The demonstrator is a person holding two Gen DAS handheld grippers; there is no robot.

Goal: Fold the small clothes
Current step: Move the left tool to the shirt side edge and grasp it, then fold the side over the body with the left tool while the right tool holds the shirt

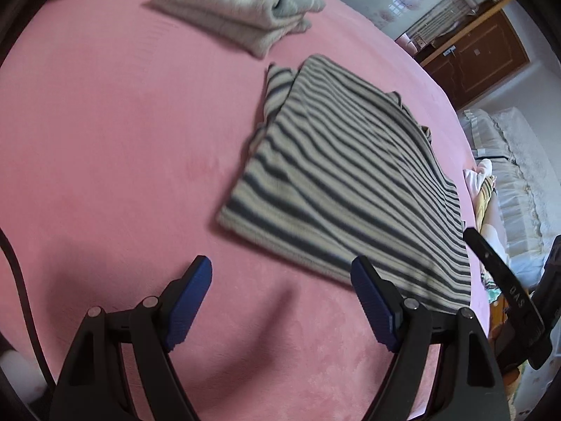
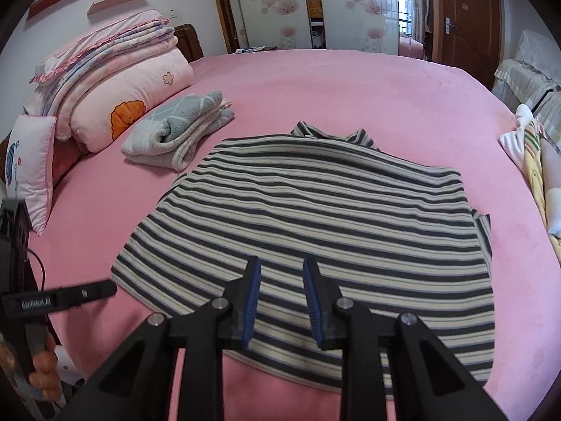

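Setting: Bedroom with a pink-covered bed (image 2: 350, 87), stacked quilts and a pillow at its head, wardrobe doors and a wooden door behind.
Garment: striped top (image 2: 315, 210), grey and cream, spread mostly flat on the bed with its hem nearest the cameras and its collar at the far end; one sleeve looks tucked under along the side.
Already folded: grey towel-like bundle (image 2: 178, 129) lying apart from the top, towards the quilts.
Handling: soft, light knit that will drape and bunch, judging by its ripples; it should lift easily, though a pinch could catch the bed cover too. Hem corners and shoulder edges look the best places to take hold, so the cloth hangs evenly for a fold.
Left gripper (image 1: 280, 301): fingers spread wide and empty, hovering over bare bed just beside the top's near corner; the right-hand finger in the left wrist view overlaps the hem edge.
Right gripper (image 2: 282, 301): fingers narrow with a gap, nothing pinched, poised above the middle of the hem.
Stage: top appears laid out, fold not yet begun.
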